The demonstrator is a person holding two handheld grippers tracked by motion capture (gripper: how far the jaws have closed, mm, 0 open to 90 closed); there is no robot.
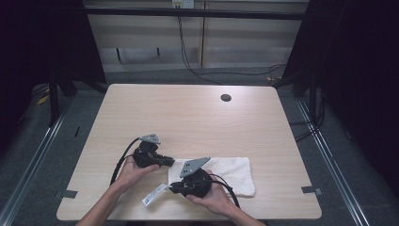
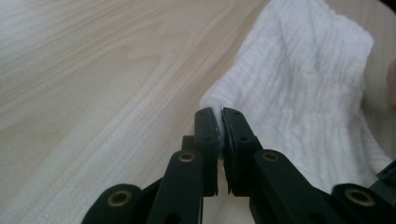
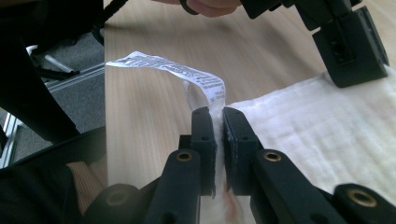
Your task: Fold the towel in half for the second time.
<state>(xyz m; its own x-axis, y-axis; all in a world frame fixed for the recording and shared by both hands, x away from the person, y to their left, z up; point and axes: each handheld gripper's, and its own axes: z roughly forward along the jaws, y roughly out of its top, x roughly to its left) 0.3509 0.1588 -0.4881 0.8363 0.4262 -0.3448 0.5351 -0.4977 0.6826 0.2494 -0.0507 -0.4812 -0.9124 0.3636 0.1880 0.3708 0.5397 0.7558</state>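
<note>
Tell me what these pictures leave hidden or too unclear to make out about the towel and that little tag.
- Print on the care tag: blurred in the right gripper view, too small in the high view.
- Towel corners: pinched inside the shut left gripper and right gripper, so hidden there.
- Towel's near-left part in the high view: covered by the right gripper and hand.
- Towel's far end in both gripper views: cut off by the frame edge.
</note>
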